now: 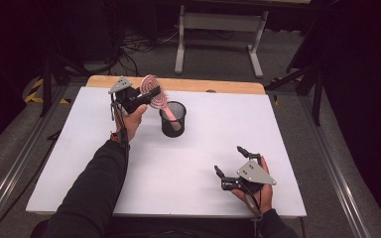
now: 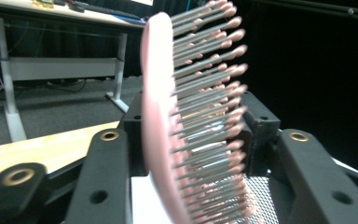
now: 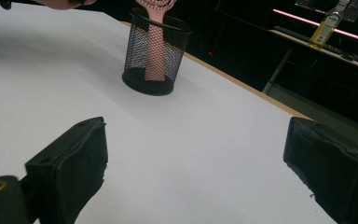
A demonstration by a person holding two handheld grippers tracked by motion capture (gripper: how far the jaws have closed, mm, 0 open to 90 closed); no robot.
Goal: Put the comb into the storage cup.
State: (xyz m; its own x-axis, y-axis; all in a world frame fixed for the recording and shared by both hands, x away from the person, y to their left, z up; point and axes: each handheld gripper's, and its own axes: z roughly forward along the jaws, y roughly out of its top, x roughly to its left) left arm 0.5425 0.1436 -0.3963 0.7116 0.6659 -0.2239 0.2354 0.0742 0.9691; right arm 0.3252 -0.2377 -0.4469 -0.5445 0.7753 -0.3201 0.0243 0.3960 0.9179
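A pink hairbrush (image 1: pixel 151 91) stands with its handle (image 3: pixel 154 46) down in a black mesh cup (image 1: pixel 172 119) at the back middle of the white table (image 1: pixel 193 178). My left gripper (image 1: pixel 148 97) is shut on the round brush head, above and left of the cup. In the left gripper view the brush (image 2: pixel 158 116) sits edge-on between the jaws, its back against one pad and its bristle tips against the other. My right gripper (image 1: pixel 229 159) rests open near the front right of the table with nothing in it. Its jaws (image 3: pixel 196 154) face the mesh cup (image 3: pixel 154 60).
The white board lies on a wooden tabletop whose edge (image 1: pixel 178 83) shows at the back. A desk frame (image 1: pixel 218 29) and cables stand on the floor beyond. A bottle (image 3: pixel 328 23) sits on a far desk in the right gripper view.
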